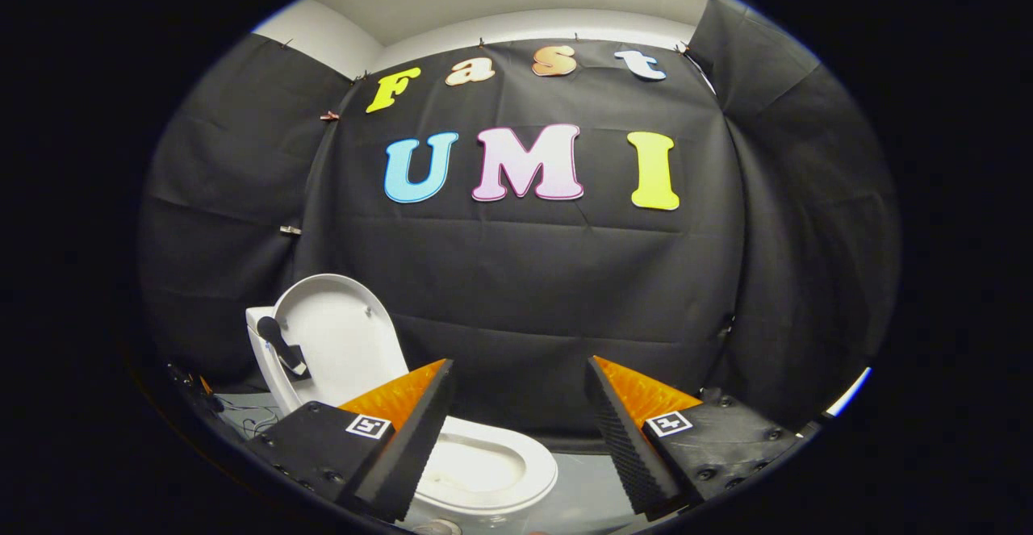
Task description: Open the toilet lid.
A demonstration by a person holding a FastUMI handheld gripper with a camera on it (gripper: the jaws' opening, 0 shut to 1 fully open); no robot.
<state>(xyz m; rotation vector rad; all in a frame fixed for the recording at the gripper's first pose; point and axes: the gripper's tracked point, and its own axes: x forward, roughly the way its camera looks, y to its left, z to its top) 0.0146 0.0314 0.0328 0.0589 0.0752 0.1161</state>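
Lid up, your gripper spread and holding nothing.

You held the gripper (pixel 520 430) with its two fingers (pixel 411 438) wide apart, and nothing sat between them but bare floor (pixel 593 491) and the black cloth wall (pixel 524 293) beyond. The toilet (pixel 266 361) stood ahead and off to your left, near the wall. Its lid (pixel 343 341) was raised, standing nearly upright and leaning back against the tank side, its pale underside turned toward you. The seat (pixel 492 470) lay down flat over the bowl, and your left finger crossed in front of its near edge, though you could not tell whether it touched. A dark handle-like part (pixel 278 343) stuck out at the lid's left side.
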